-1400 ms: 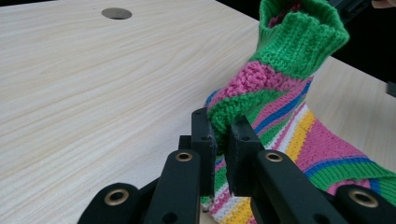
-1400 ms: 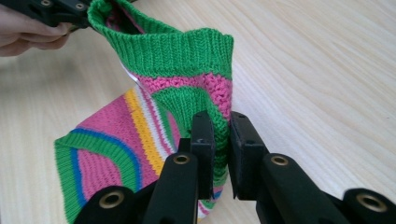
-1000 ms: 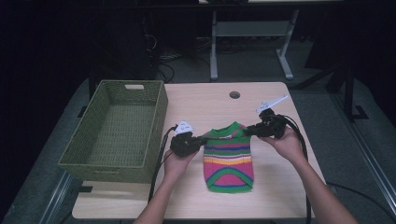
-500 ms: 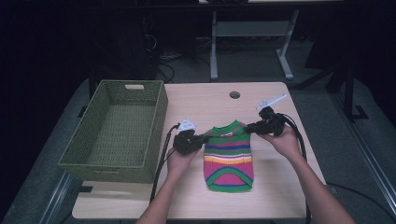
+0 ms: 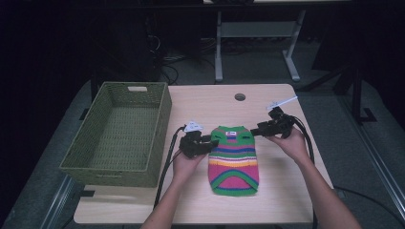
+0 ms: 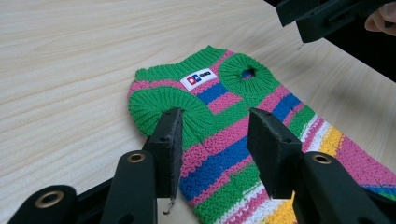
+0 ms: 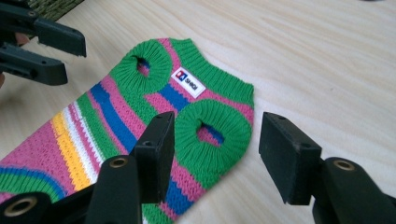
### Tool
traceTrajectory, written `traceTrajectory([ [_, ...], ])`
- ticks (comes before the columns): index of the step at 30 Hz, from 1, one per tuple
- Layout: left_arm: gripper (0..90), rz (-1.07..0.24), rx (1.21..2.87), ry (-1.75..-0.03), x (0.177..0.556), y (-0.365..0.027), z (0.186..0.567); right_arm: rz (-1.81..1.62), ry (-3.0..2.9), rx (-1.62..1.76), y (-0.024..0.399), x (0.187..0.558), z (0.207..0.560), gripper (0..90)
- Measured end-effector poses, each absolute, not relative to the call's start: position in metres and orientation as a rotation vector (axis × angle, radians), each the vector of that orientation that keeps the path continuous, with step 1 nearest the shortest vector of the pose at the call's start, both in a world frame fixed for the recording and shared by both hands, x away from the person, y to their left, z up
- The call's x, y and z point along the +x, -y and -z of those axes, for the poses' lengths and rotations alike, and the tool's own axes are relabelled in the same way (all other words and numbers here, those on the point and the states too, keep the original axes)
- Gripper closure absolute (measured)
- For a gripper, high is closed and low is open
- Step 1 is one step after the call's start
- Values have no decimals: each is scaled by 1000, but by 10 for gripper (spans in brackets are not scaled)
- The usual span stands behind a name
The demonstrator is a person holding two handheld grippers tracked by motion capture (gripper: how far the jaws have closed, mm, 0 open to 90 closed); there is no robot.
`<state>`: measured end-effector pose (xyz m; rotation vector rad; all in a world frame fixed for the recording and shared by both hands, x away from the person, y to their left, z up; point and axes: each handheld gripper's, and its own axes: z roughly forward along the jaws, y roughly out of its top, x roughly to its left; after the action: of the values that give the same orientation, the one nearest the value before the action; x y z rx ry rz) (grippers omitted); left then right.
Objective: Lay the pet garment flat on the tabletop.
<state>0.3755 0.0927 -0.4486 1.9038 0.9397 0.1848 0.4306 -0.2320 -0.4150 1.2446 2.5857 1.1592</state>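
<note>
We see a small striped knit sweater lying flat on the pale wooden tabletop, its collar end pointing away from the person and its hem toward the near edge. The bands run green, pink, blue, white and yellow, and a white label sits just below the neckline. Our left tool stands open at the sweater's left shoulder, its jaws spread above the green ribbed armhole. Our right tool is open too, its jaws straddling the other ribbed armhole at the right shoulder. Neither tool grips the knit. A green woven basket sits on the tabletop to the left, well apart from the sweater.
</note>
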Motion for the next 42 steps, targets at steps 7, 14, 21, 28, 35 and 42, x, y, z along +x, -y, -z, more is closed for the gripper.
traceTrajectory([
  [7,501,-193,1897,-934,371,-97,446,-1199,-2606,1237,238,425,414,435],
  [14,439,-198,1904,-930,369,-99,444,-1240,-2616,1241,249,422,416,416],
  [21,355,-197,1913,-929,366,-100,443,-1250,-2614,1243,259,417,415,413],
  [28,303,-196,1934,-912,362,-99,442,-1258,-2620,1251,266,411,417,386],
  [35,276,-188,1944,-918,360,-101,442,-1262,-2627,1257,272,406,419,372],
  [42,260,-187,1950,-909,356,-100,441,-1274,-2622,1258,278,400,419,364],
])
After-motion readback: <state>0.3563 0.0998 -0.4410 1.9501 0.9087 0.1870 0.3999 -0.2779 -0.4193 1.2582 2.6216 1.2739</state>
